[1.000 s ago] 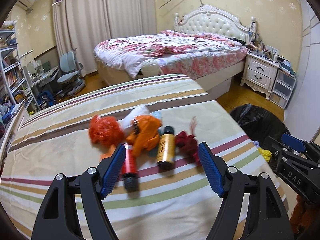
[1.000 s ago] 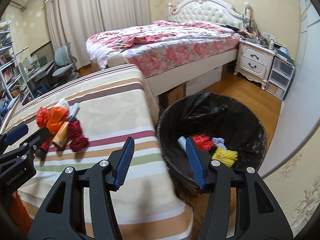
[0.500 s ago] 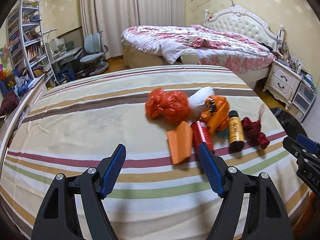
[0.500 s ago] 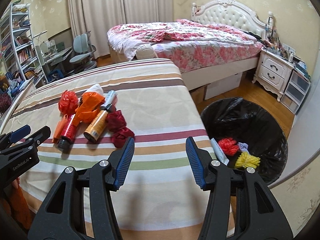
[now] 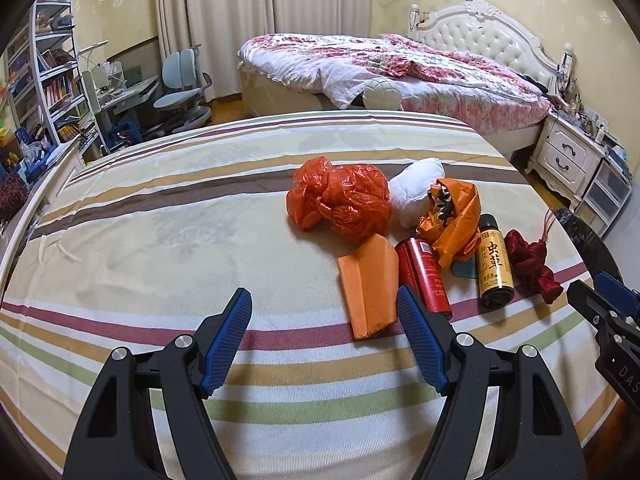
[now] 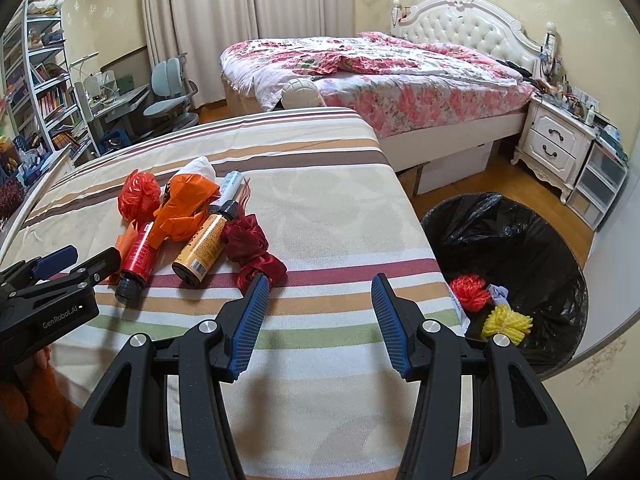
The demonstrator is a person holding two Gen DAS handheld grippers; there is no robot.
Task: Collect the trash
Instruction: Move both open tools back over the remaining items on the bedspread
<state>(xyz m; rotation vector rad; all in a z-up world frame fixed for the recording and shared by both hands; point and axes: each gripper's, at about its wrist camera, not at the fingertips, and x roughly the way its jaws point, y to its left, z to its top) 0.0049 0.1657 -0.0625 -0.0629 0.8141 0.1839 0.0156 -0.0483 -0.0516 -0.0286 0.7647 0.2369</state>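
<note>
Orange folded paper point(image 5: 370, 286), frame center – light, floppy, prob. pinch mid-fold; left gripper point(image 5: 324, 336) & right gripper point(image 6: 316, 320) jaws wide, empty.

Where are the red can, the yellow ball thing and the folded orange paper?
red can point(image 5: 423, 276): left wrist view, its side.
yellow ball point(image 6: 506, 320): right wrist view, its middle.
folded orange paper point(image 5: 370, 285): left wrist view, its flat top.
</note>
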